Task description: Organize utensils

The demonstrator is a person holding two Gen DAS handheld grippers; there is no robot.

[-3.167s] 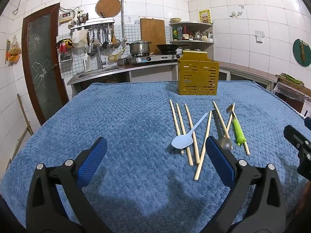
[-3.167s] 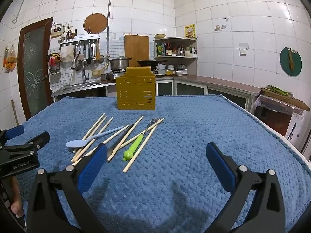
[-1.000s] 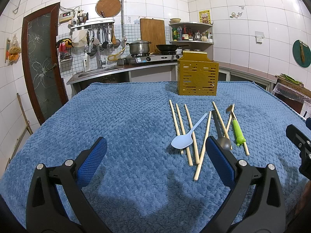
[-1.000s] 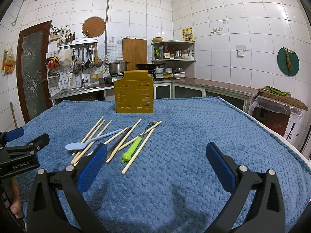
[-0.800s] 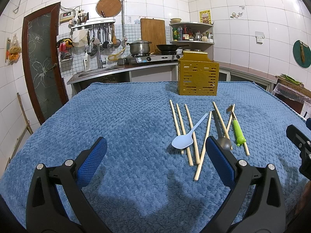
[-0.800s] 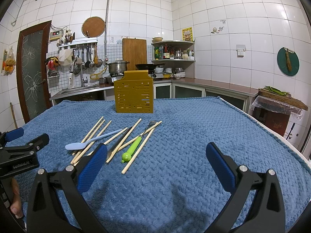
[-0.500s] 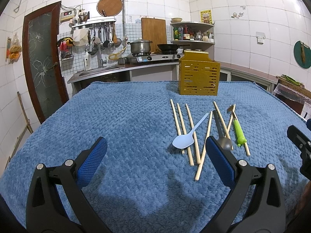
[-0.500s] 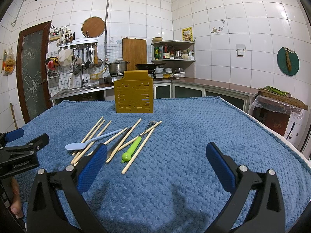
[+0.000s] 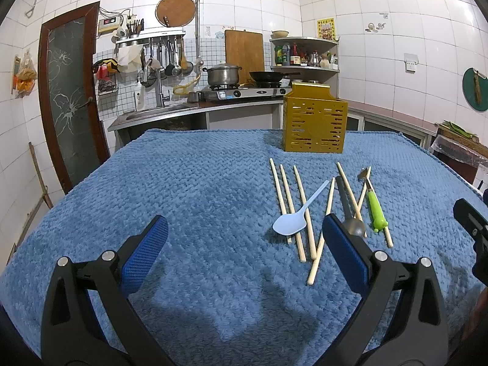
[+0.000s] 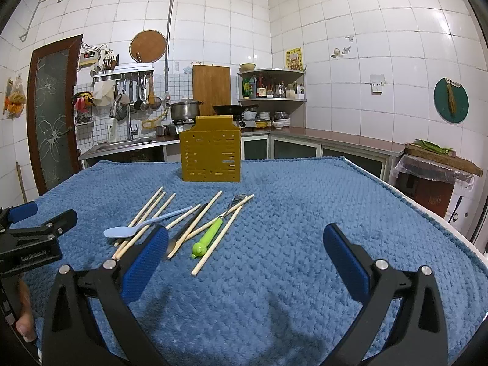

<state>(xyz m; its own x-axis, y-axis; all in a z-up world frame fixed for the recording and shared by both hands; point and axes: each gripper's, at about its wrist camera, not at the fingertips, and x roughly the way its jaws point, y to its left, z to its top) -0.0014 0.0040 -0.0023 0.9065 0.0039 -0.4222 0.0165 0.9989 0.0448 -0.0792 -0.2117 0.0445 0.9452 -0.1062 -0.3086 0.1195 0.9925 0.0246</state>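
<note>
Left wrist view: a blue textured cloth (image 9: 189, 201) covers the whole table and carries everything else. Above its near edge the left gripper (image 9: 244, 245) hangs with its blue-padded fingers (image 9: 143, 256) spread wide, holding nothing and touching nothing. The right gripper (image 10: 245, 254) is likewise spread wide and empty over the cloth; in the left wrist view only its black tip shows at the right edge.

At the far side of the cloth stands one yellow slotted utensil holder (image 9: 314, 122), upright, well apart from the loose pieces. In the right wrist view it sits straight ahead (image 10: 210, 149).

Between the holder and the grippers lie the utensils, flat on the cloth in a loose fan. I count seven wooden chopsticks (image 9: 286, 201), their long axes running roughly from the holder toward the grippers, several crossing at the near ends. One dark metal spoon (image 9: 350, 213) lies among them, bowl toward the grippers, handle toward the holder; the left gripper's right finger partly hides its bowl. One light blue plastic spoon (image 9: 292, 221) rests across the chopsticks, bowl near, handle slanting away to the right. One fork with a green handle (image 9: 375, 210) lies on the right of the group, tines toward the holder, the green end nearest.
</note>
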